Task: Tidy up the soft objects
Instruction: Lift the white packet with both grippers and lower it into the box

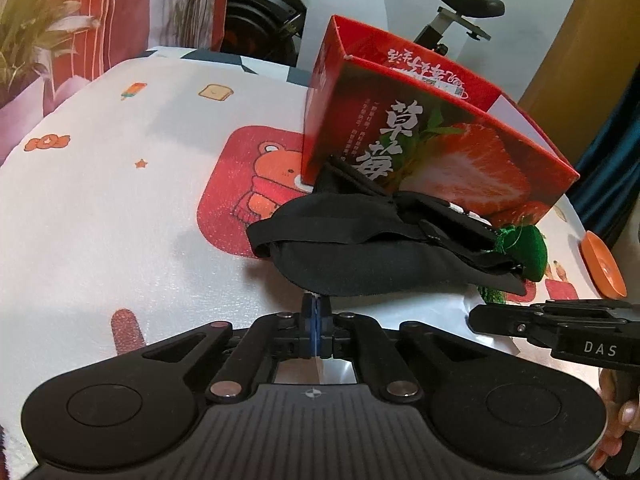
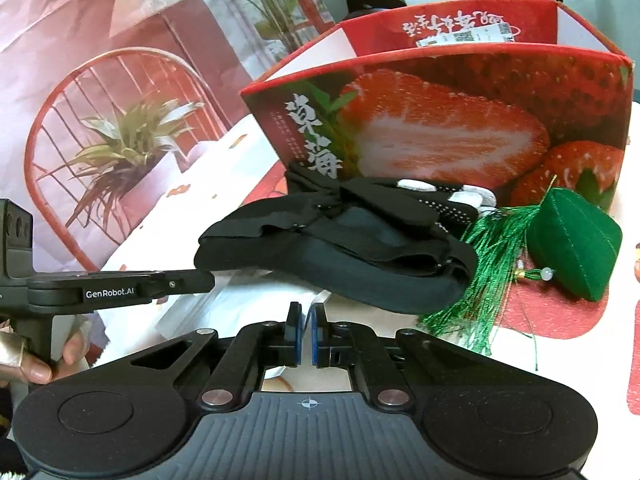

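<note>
A black eye mask [image 1: 360, 256] [image 2: 344, 268] with its straps bunched on top lies just in front of the red strawberry box [image 1: 440, 152] [image 2: 440, 120]. My left gripper [image 1: 316, 304] is shut, and its tips meet the mask's near edge and seem to pinch it. The right wrist view shows the left gripper [image 2: 210, 278] reaching the mask's left end from the side. My right gripper [image 2: 306, 316] is shut just short of the mask with nothing between its pads. The left wrist view shows the right gripper [image 1: 474, 316] apart from the mask. A green stuffed sachet [image 2: 572, 244] [image 1: 528, 248] with a tassel lies to the right.
The box stands open-topped on a white cloth [image 1: 120, 220] printed with bears. A black item with white beads [image 2: 440, 196] lies between mask and box. An orange dish [image 1: 602, 268] sits at the right edge. A hand [image 2: 36, 364] holds the left gripper's handle. An exercise bike stands behind.
</note>
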Motion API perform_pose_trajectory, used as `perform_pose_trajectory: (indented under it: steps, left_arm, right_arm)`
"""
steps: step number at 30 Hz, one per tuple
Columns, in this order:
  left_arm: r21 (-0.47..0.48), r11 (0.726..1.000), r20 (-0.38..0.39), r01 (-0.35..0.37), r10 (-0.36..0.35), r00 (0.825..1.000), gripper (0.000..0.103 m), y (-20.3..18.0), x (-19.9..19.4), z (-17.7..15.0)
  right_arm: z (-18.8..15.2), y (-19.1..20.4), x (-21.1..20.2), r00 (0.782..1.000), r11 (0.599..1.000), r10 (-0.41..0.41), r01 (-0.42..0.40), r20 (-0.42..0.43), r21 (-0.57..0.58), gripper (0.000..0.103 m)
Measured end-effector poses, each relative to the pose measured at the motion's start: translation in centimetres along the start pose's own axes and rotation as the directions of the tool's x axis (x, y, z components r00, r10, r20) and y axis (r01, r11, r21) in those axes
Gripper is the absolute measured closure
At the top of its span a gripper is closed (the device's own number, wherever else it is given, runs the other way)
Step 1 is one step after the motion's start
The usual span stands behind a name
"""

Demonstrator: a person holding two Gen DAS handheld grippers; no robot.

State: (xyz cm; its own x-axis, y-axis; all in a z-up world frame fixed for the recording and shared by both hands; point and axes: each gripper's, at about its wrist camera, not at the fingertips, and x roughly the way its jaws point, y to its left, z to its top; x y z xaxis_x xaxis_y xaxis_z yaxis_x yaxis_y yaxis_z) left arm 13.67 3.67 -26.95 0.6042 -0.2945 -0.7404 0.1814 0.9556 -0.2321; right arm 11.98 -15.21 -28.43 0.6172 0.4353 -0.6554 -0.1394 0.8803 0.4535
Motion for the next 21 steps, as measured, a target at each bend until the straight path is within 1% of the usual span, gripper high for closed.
perform_pose_trajectory:
  steps: [5,8,12,21]
  left_arm:
    - [0.016,1.000,0.012,0.004,-0.005,1.000,0.102,-0.1,-1.3,0.1]
    - [0.024,1.000,0.039,0.003,-0.004,0.999,0.102,-0.1,-2.4,0.3]
    - [0.013,1.000,0.087,0.000,-0.001,0.996,0.102,0.0,-3.7,1.0]
    - [0.027,0.999,0.171,-0.018,0.013,0.985,0.102,-0.9,-4.9,3.7]
  right_arm:
    - [0.1,0.9,-0.7,1.000,0.999,0.020,-0.020,0.003,-0.028,0.099]
    - [0.5,1.7,-1.5,0.999,0.998,0.036,-0.035,0.021,-0.053,0.099]
    - [1.3,2.4,-2.3,0.998,0.996,0.045,-0.041,0.052,-0.074,0.099]
    - [4.0,3.4,-2.7,0.994,0.992,0.032,-0.019,0.102,-0.127,0.099]
